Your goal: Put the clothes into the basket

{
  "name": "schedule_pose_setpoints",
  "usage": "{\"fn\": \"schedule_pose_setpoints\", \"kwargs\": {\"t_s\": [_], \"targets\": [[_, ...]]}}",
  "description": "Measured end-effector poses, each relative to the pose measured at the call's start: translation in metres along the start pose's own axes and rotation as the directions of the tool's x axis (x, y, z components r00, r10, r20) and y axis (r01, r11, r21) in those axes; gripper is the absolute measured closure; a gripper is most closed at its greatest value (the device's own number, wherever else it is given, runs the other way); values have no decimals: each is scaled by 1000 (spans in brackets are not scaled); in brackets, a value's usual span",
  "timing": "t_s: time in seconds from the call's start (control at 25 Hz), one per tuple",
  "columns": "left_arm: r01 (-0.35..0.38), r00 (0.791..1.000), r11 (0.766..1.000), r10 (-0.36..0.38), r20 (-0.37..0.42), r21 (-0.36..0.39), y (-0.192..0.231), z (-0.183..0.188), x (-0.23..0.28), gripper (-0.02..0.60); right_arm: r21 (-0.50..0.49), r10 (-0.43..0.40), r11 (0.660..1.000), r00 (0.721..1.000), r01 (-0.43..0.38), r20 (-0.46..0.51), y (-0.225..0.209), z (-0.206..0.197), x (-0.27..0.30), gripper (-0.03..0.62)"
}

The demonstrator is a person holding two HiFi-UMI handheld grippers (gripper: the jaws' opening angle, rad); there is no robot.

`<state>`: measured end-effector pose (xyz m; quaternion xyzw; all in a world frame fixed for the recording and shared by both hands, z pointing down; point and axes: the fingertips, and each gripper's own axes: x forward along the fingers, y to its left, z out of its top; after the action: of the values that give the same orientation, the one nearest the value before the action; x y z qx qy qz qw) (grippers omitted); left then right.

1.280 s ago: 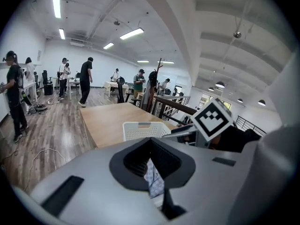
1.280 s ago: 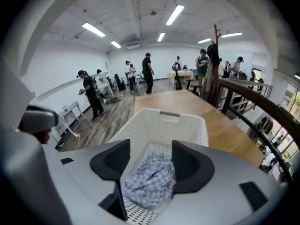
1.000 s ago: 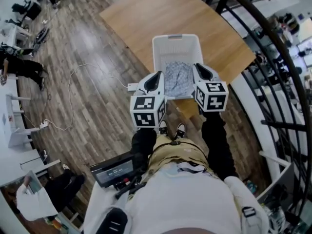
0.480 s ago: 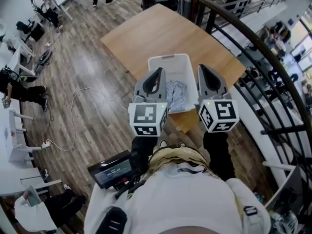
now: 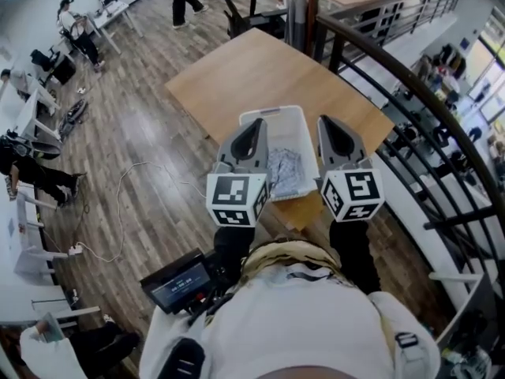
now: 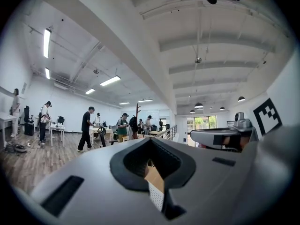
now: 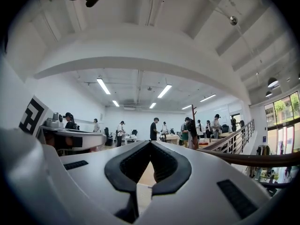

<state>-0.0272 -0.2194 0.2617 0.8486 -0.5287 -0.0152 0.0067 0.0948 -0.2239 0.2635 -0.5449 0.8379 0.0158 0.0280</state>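
Note:
A white plastic basket stands near the front edge of a wooden table. A pale blue patterned garment lies crumpled inside it. My left gripper is held above the basket's left side and my right gripper above its right side, both lifted clear of the cloth. In the left gripper view the left gripper is shut with nothing in it, and a bit of basket mesh shows through the gap. The right gripper is also shut and empty.
A dark curved railing runs along the right of the table. A cable lies on the wood floor to the left. People stand and sit at desks at the far side of the room. A black device hangs at the person's waist.
Both grippers have lifted away from the basket's near rim and now point more forward and up. The garment stays in the basket.

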Motion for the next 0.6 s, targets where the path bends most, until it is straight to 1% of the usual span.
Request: {"fn": "schedule_pose_setpoints", "kwargs": {"t_s": [0.24,0.6], "targets": [[-3,1000,1000,3,3,-7,3,4,3,581,-6,9,1000,1000,-9,-3,2,2,4,572],[1,1000,1000,-1,-11,-24,6,-2,2,580,-1,-5,1000,1000,5,-20,3,-4,0,572]]}}
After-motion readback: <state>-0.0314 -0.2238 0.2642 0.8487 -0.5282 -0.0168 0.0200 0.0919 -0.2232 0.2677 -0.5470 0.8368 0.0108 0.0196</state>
